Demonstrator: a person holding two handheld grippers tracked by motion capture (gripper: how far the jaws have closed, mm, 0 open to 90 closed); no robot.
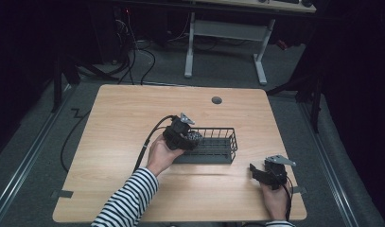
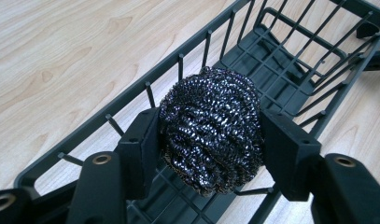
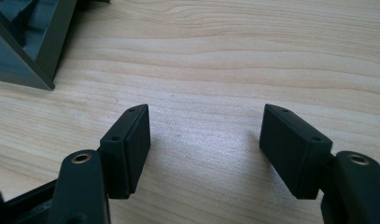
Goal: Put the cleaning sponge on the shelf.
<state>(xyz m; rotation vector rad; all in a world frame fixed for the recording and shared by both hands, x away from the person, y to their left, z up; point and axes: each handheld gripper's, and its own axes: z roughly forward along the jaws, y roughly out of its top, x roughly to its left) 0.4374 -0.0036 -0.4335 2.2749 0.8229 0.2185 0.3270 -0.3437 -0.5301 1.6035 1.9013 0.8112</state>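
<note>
A dark steel-wool scourer [image 2: 211,128] is squeezed between the two black jaws of my left gripper [image 2: 208,140], which is shut on it. It hangs over the left end of a dark wire basket [image 2: 290,51]. From above, the left gripper [image 1: 188,136] sits at the basket's [image 1: 223,150] left end with the scourer [image 1: 195,138] at its tip. My right gripper [image 1: 255,171] rests low near the table's front right corner, open, with bare wood between its jaws [image 3: 204,144].
The light wooden table [image 1: 133,109] has a round grommet hole [image 1: 216,100] near its far edge. A corner of the basket's base [image 3: 24,51] lies to the upper left of the right gripper. Cables and desk legs stand on the floor beyond.
</note>
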